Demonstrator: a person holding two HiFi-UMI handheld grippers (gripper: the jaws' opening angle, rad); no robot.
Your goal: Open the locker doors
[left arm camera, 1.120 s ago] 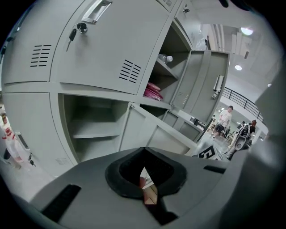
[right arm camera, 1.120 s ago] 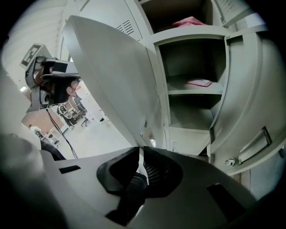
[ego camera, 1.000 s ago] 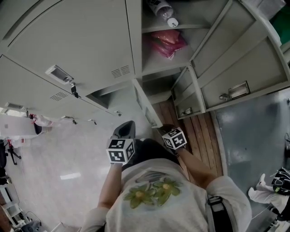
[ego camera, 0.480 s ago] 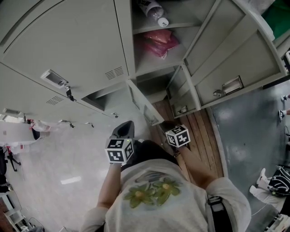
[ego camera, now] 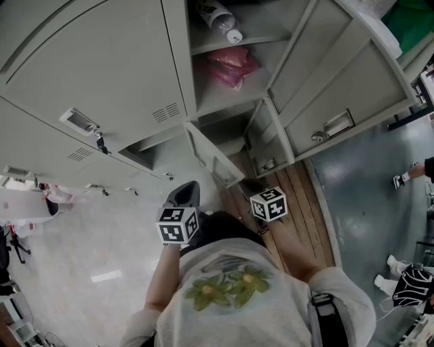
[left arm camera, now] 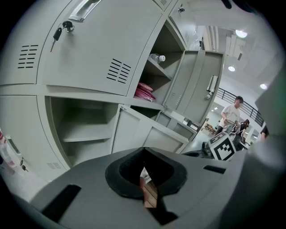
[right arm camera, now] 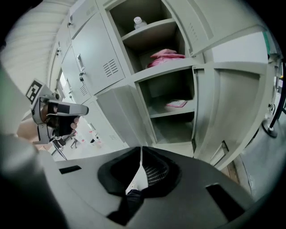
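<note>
Below the shut keyed door (left arm camera: 96, 42), the left gripper (left arm camera: 143, 151) holds its fingers together and the right gripper (right arm camera: 141, 151) has just closed its own on nothing, so either may skid off the handle (left arm camera: 82, 8).

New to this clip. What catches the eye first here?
The open doors at right, swung wide. Beside them a pink bag lies under a shelf that bears a bottle. At left, a closed door has a key in it.
</note>
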